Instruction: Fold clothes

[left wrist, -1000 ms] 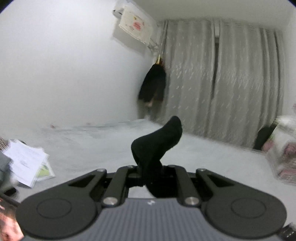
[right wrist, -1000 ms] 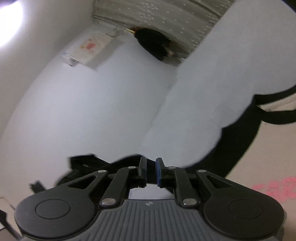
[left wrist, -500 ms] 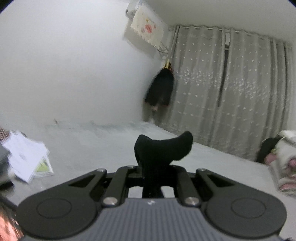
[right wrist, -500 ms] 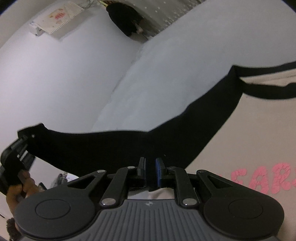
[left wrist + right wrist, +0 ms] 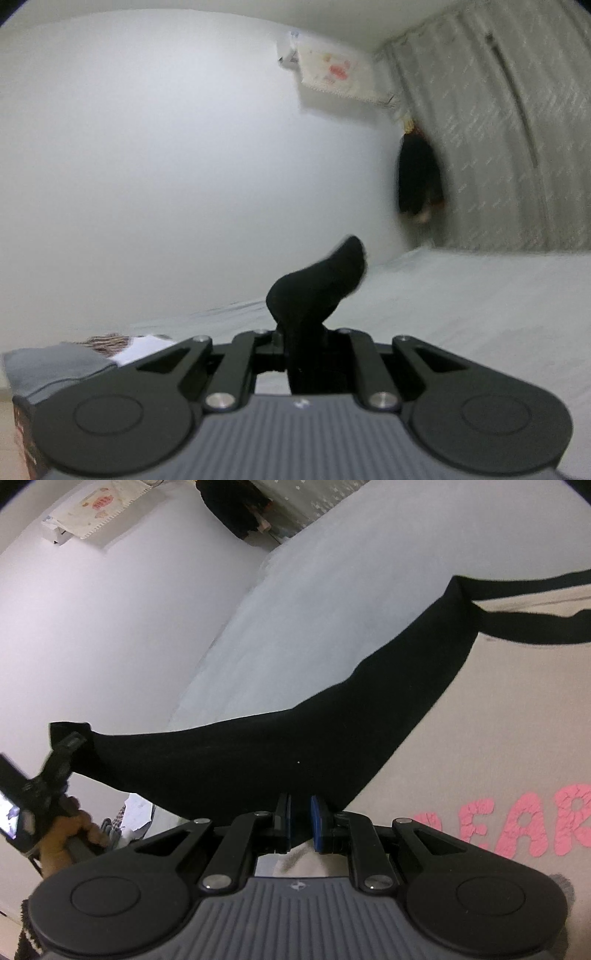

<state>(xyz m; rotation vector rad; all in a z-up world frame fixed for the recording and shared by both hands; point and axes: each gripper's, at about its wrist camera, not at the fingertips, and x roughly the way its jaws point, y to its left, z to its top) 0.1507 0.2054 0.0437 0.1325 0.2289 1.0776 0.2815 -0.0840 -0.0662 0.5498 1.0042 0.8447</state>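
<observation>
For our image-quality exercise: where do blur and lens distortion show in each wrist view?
Left wrist view: the curtain and hanging dark garment are smeared by motion blur. Right wrist view: sharper, pink lettering readable; fisheye bends the white wall, corners vignette black.

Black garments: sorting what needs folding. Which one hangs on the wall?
The black garment hanging in the corner beside the curtain; the other, the black sleeve, stretches out from the beige shirt.

Dim, even indoor light; motion blur throughout; fisheye bending and dark corners.
</observation>
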